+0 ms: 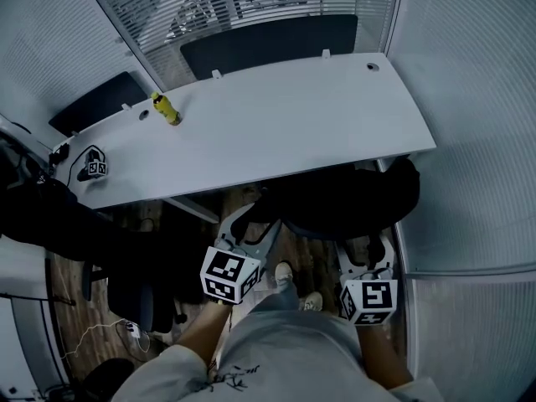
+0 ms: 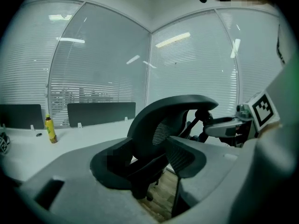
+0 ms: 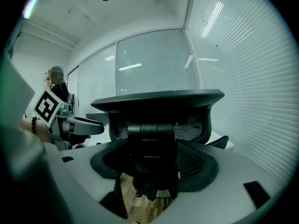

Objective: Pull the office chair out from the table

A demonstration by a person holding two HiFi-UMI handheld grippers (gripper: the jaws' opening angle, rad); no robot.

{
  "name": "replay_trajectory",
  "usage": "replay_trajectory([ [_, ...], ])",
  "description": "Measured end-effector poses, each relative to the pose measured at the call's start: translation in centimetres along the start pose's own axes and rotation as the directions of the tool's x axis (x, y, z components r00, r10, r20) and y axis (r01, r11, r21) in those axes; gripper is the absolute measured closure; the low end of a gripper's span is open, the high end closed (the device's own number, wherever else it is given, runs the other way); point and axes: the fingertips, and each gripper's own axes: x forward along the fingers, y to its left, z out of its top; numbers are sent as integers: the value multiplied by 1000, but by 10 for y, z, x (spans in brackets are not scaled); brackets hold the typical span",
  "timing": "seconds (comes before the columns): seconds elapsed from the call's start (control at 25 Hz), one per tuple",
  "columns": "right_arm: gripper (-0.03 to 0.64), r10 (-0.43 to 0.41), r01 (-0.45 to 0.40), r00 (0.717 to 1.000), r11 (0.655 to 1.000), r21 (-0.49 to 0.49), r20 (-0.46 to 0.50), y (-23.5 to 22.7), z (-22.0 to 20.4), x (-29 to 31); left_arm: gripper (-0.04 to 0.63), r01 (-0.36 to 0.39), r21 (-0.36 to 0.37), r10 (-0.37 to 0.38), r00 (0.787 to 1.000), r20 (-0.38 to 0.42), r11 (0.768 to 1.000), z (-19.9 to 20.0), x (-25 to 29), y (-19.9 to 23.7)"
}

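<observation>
Table [image 1: 293, 128] fills the middle of the head view, a white, smooth slab with a curved near edge and a rounded corner at 3 o'clock. The office chair [image 1: 352, 198] stands at that corner. Its black seat and back are tucked partly under the near edge, at 12 o'clock from the right gripper [image 1: 368, 249] and at 2 o'clock from the left gripper [image 1: 251, 226]. Both tools are released. In the left gripper view the jaws stand apart, with the chair's curved mesh back seen between them and the pads clear of it. In the right gripper view the wide, arched backrest and its hard central spine sit between the spread jaws, and again neither pad presses on it. A glass wall [image 1: 473, 99] with fine horizontal blinds closes the room at 3 o'clock, just beside the chair. At 9 o'clock a second dark chair [image 1: 134, 262] stands near the left gripper. Between them lies a narrow strip of wood-plank floor [image 1: 314, 262] where the person's 2 shoes [image 1: 285, 273] stand. At the table's far edge, at 12 o'clock, a flat dark partition screen [image 1: 268, 42] stands upright. A small yellow bottle [image 1: 165, 107] stands on the tabletop at 10 o'clock, well apart from the chair.
</observation>
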Motion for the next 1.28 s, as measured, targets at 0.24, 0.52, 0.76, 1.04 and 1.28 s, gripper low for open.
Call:
replay_trajectory([
  [0.24,356,-46,46,999,999,-8,7,-2,-1,6,354,27,60,-27,1000,-1,998,9,14,13],
  [0.52,353,-76,76,997,997,-2,9,-3,-1,14,344,120,156,-120,993,-10,980,14,30,14],
  [0.76,353,-92,92,996,996,2,10,-2,-2,18,345,171,124,-171,985,-13,977,15,42,14],
  [1.04,353,-90,90,996,996,-10,-10,-8,1,15,345,179,111,-177,984,-28,978,17,43,9],
  [1.28,350,-93,93,996,996,-9,-16,-7,-2,12,345,174,103,-172,985,-31,979,15,41,6],
])
